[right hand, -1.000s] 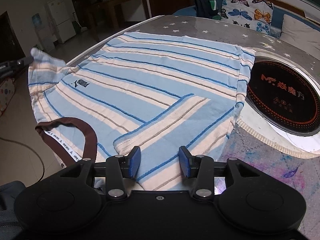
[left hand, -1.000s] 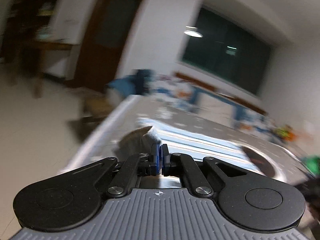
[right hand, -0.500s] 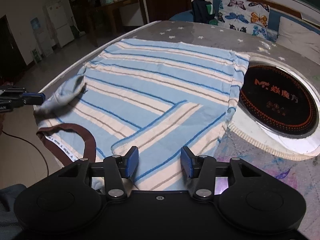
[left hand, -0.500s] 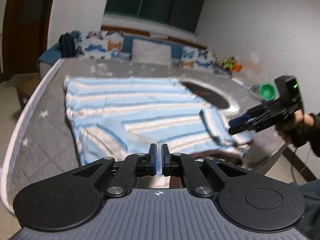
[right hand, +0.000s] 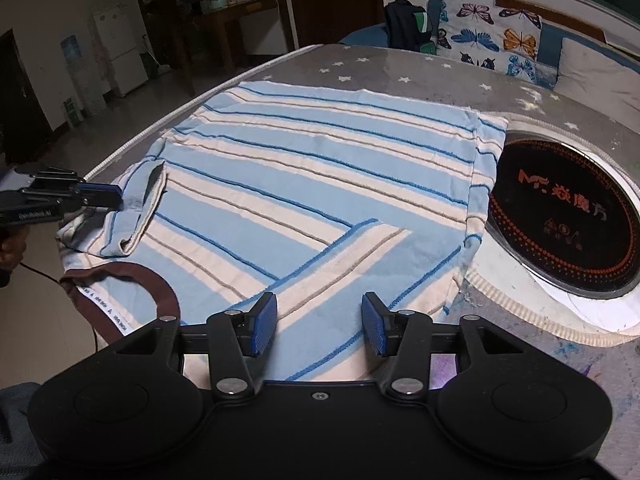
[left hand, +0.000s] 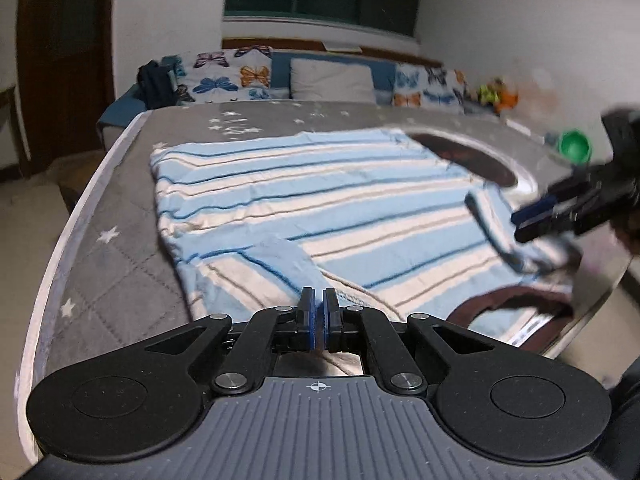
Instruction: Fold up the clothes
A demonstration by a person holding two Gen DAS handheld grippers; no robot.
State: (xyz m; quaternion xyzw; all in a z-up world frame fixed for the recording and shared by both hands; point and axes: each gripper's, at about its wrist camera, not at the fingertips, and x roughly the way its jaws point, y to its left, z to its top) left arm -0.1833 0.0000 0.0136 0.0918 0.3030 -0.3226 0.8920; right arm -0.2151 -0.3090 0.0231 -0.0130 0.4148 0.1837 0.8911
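A blue-and-cream striped T-shirt (right hand: 320, 184) with a brown collar (right hand: 156, 292) lies flat on the grey star-print table; it also shows in the left wrist view (left hand: 320, 200). Both sleeves lie folded inward over the body. My left gripper (left hand: 319, 312) is shut at the edge of the left sleeve (left hand: 288, 260); whether it still pinches the cloth is hidden. It appears in the right wrist view (right hand: 100, 196) at the sleeve (right hand: 140, 208). My right gripper (right hand: 318, 324) is open and empty above the folded right sleeve (right hand: 340, 264); it appears blurred in the left wrist view (left hand: 536, 220).
A round black induction plate (right hand: 564, 220) is set in the table right of the shirt. Butterfly-print cushions (right hand: 500, 48) and a dark backpack (right hand: 408, 24) sit on a sofa beyond the table. A green cup (left hand: 575, 146) stands at the far right.
My left gripper has carried the left sleeve inward over the shirt and lowered it onto the body. My right gripper has stayed open over the right sleeve.
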